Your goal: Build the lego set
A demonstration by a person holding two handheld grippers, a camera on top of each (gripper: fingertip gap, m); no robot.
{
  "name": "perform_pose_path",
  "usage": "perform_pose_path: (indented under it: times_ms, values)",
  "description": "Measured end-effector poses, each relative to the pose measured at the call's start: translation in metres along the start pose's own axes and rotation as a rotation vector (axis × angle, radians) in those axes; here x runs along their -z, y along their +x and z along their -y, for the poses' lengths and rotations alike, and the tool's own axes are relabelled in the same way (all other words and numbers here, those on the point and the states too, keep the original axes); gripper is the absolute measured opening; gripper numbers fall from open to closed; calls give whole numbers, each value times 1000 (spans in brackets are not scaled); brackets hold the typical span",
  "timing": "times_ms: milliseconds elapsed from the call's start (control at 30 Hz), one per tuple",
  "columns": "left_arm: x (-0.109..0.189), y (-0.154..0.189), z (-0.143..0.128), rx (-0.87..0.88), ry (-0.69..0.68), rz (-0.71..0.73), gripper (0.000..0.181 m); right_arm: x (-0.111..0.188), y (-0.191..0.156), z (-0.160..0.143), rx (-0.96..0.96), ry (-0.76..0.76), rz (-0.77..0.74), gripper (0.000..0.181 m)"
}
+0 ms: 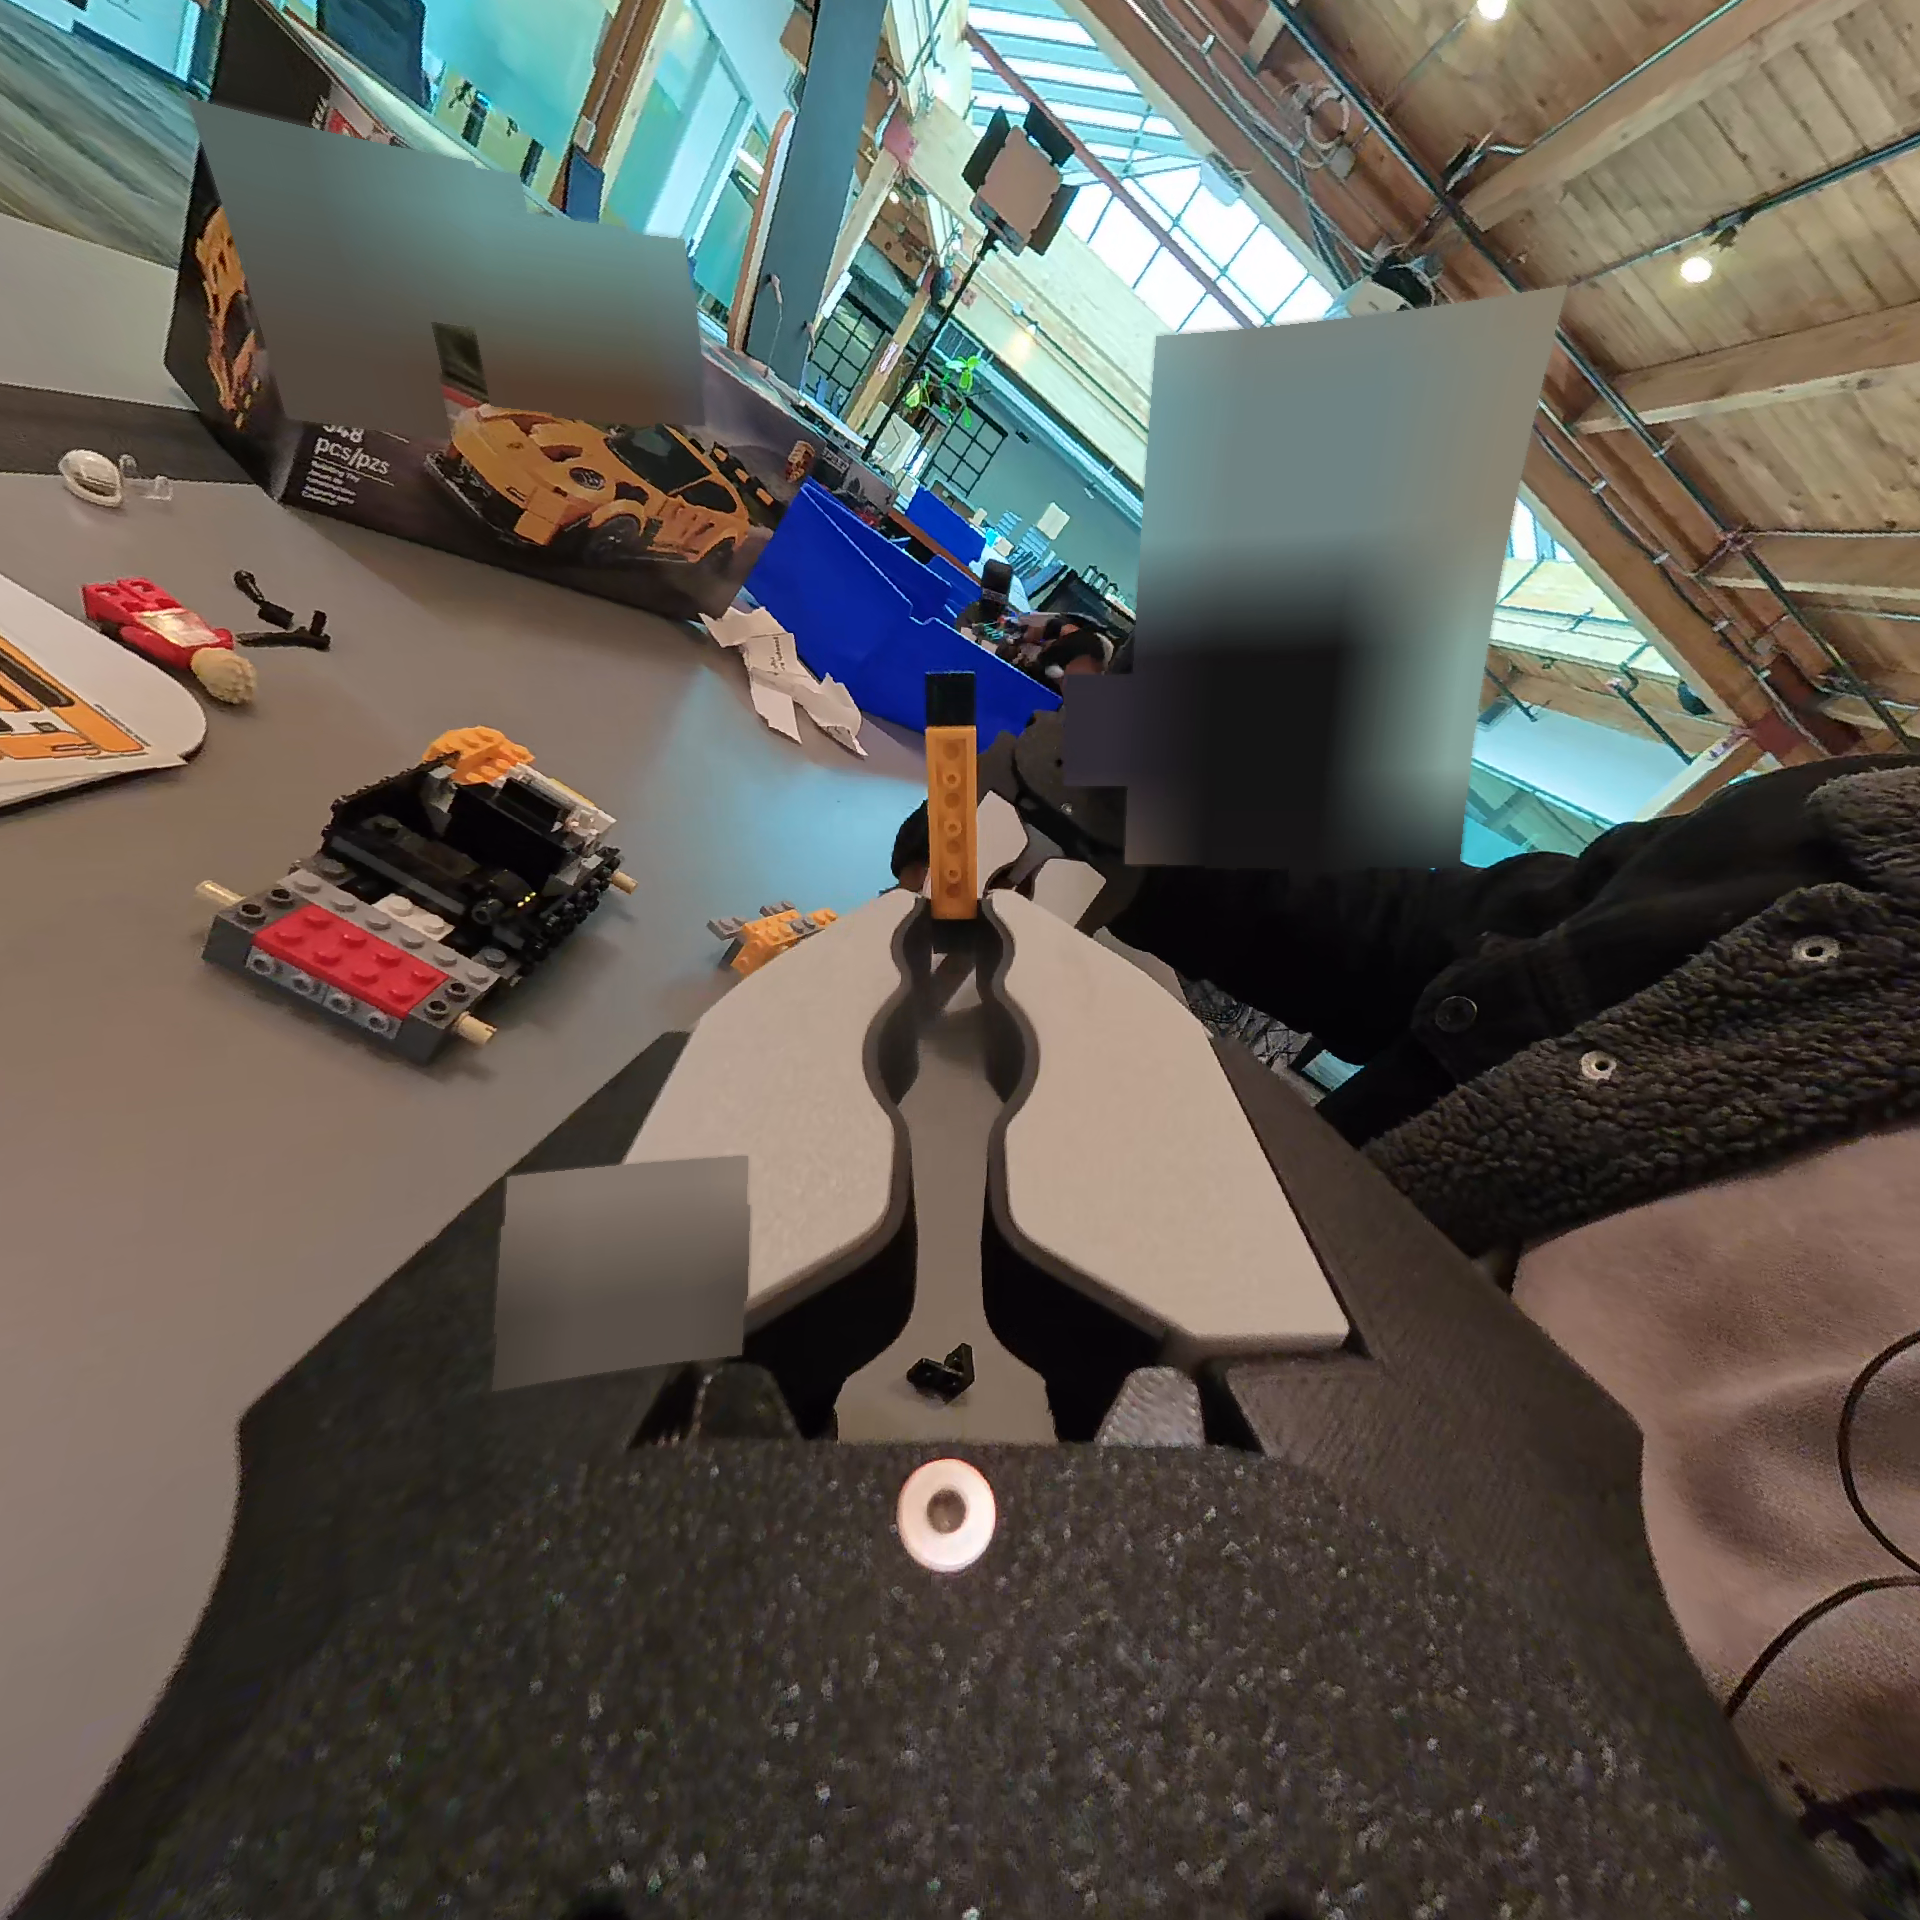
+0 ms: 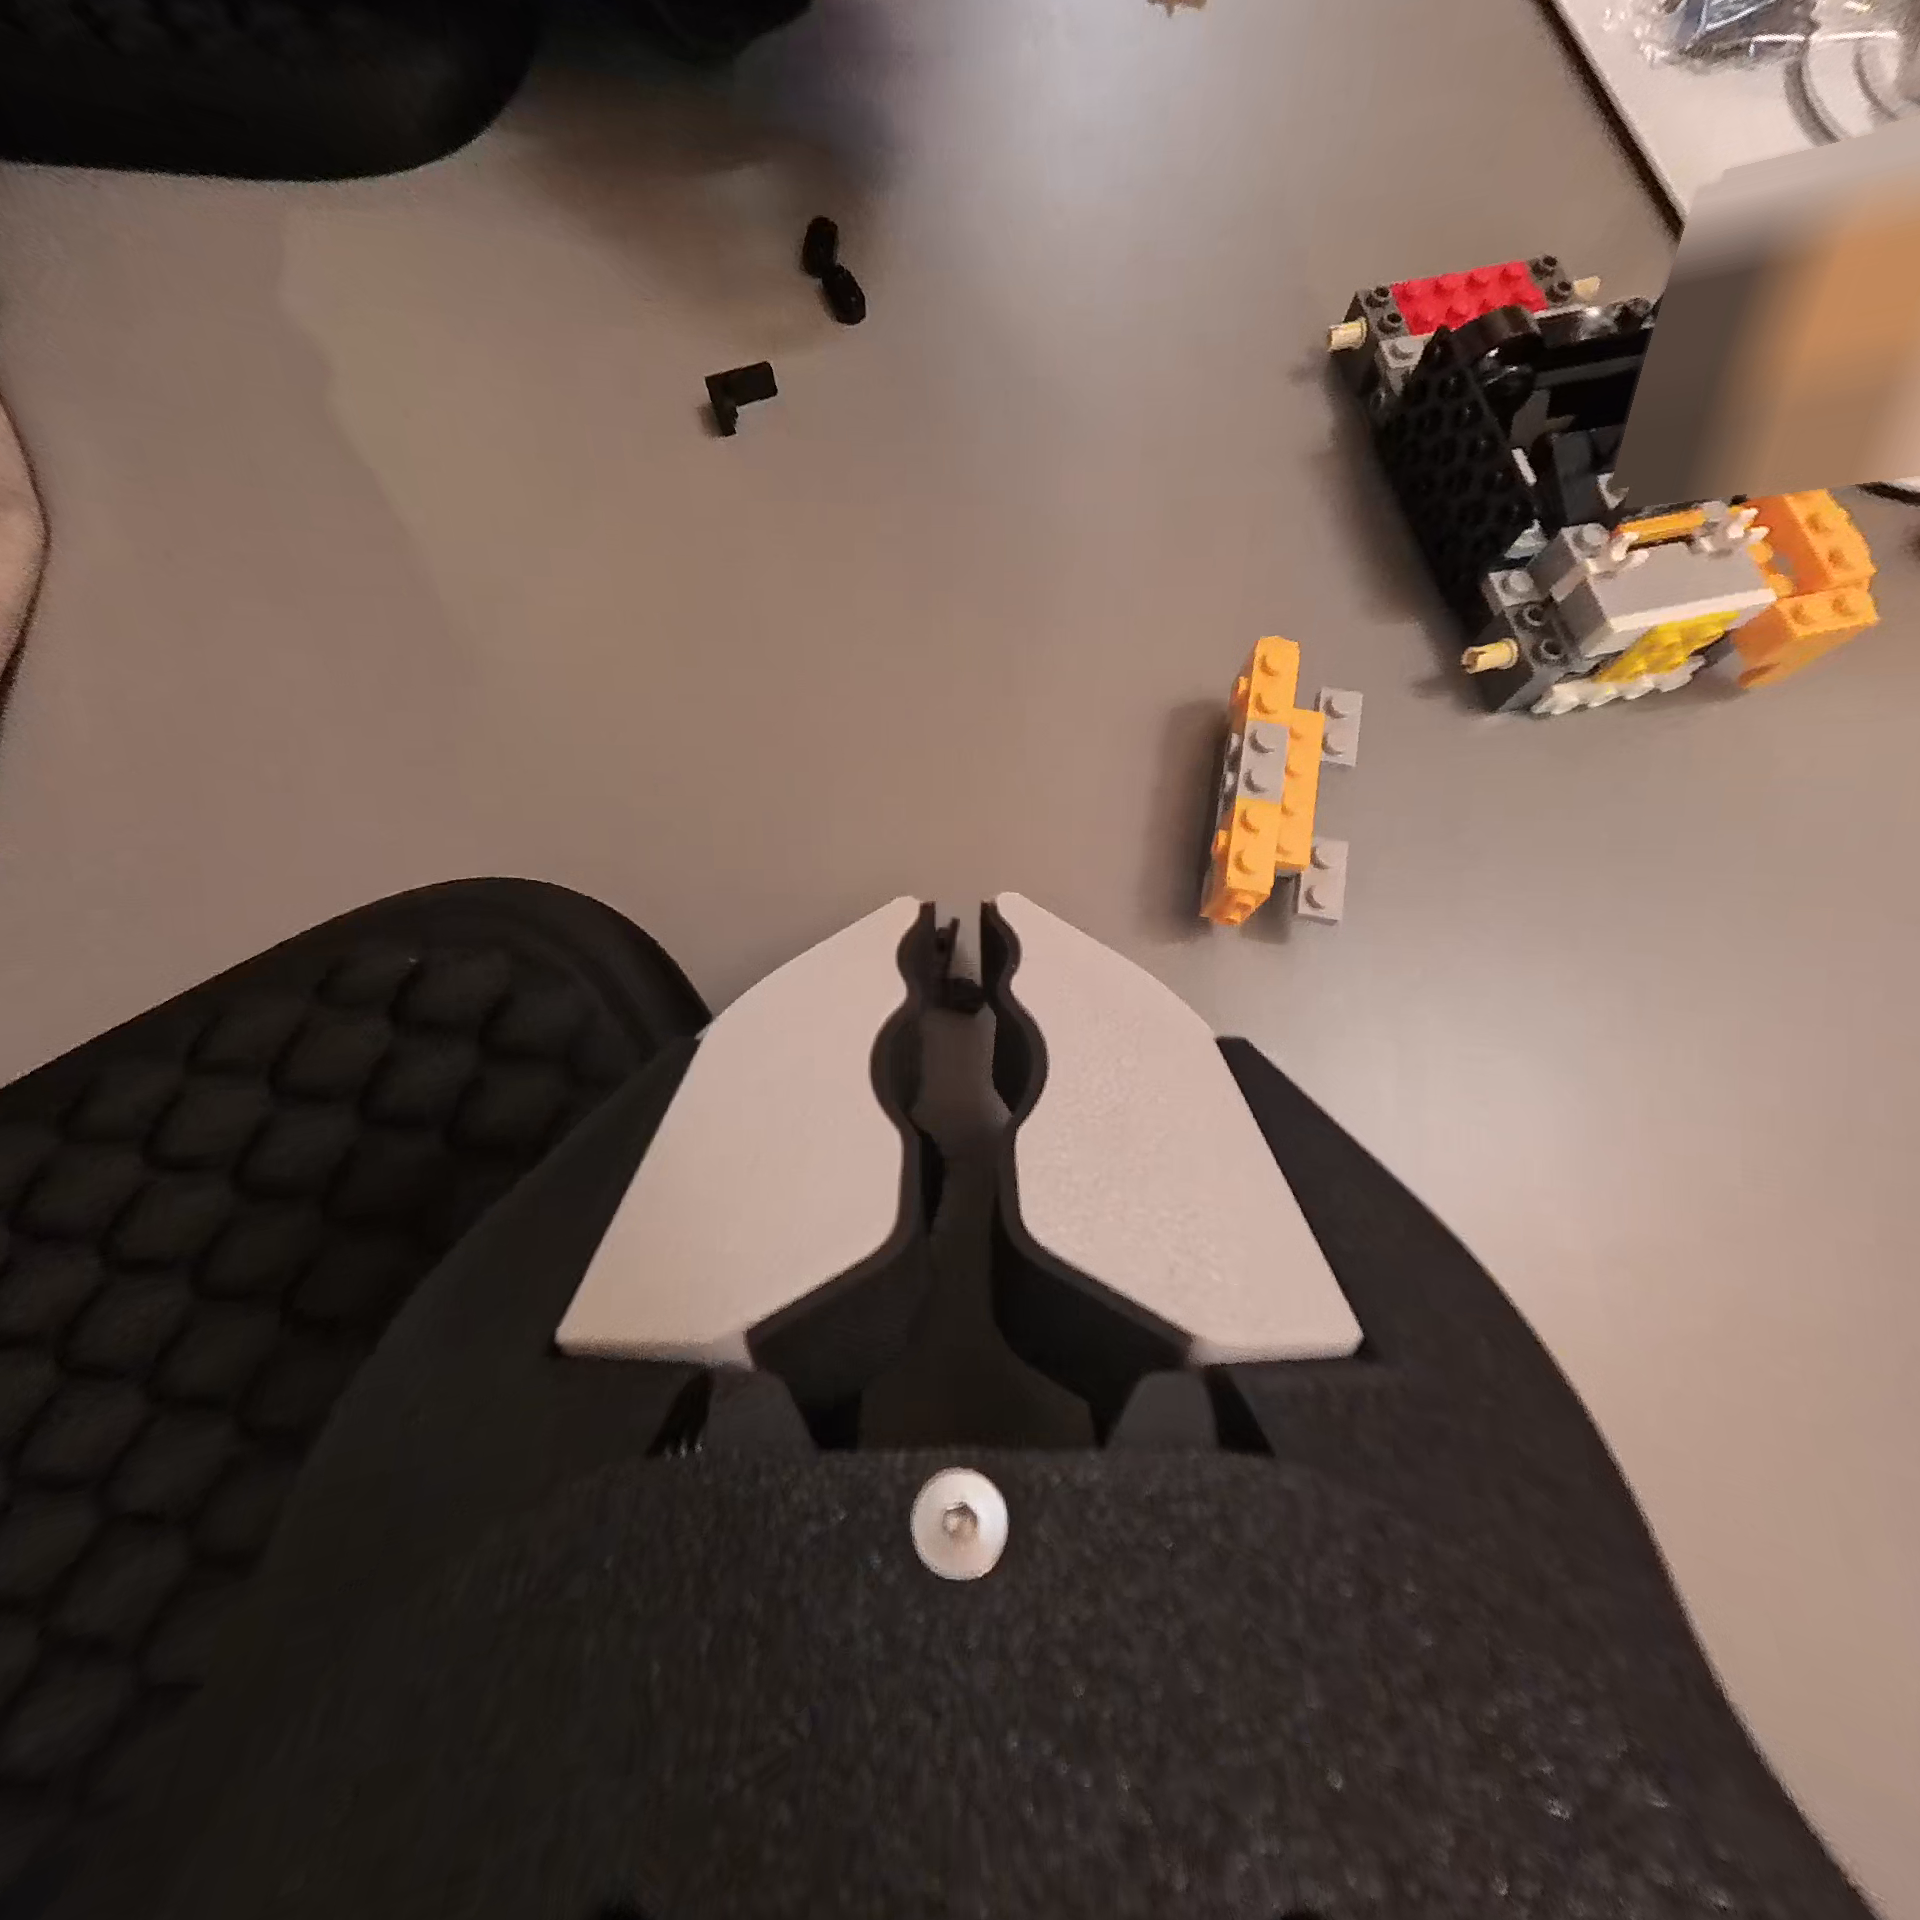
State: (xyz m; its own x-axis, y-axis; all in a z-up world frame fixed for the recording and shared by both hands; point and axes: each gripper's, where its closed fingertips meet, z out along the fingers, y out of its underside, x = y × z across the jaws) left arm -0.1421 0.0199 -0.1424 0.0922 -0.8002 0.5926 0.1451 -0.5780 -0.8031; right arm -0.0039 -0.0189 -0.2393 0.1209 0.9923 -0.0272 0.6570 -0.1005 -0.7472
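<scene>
In the left wrist view my left gripper (image 1: 952,912) is shut on a long orange plate (image 1: 952,821) with a black piece (image 1: 950,698) on its far end, held upright above the grey table (image 1: 260,1195). The half-built car (image 1: 416,883), black with red and grey bricks, lies to the left, and a small orange and grey sub-assembly (image 1: 774,930) lies near my fingertips. In the right wrist view my right gripper (image 2: 961,914) is shut on a small black piece (image 2: 950,961) above the table. The sub-assembly (image 2: 1278,779) and the car (image 2: 1538,488) lie to its right.
The set's box (image 1: 468,436), blue bins (image 1: 883,603), crumpled paper (image 1: 790,675), an instruction booklet (image 1: 73,707) and a red piece (image 1: 156,623) sit farther back. Loose black pieces (image 2: 831,270) and a black bracket (image 2: 740,395) lie ahead. A person's dark jacket (image 1: 1610,987) is at the right. The tips of one gripper are about 20 cm away from the tips of the other.
</scene>
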Motion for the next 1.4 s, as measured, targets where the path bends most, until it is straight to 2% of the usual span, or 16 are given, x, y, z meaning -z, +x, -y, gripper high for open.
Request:
perform_pose_path:
  times_ms: [133,367,533,933,1000,1233,1400]
  values:
    - [0,0,0,-1,-2,1,8,5,-1,-1,7,-33,-14,10]
    - [-1,0,-1,-3,-8,-1,8,9,-9,-13,153,-299,-146,8]
    - [-1,1,-2,-10,-12,0,8,3,-2,-17,197,-413,-255,8]
    - [-2,1,-3,-6,-20,-2,8,2,17,-13,-24,-314,-104,10]
    - [-2,1,-3,-6,-22,-1,8,2,24,-20,-45,-364,-94,20]
    - [-2,1,-3,-2,-22,-2,8,-3,28,-17,-25,-353,-88,8]
    - [-2,1,-4,1,-24,-5,8,-4,24,-16,-30,-322,-70,8]
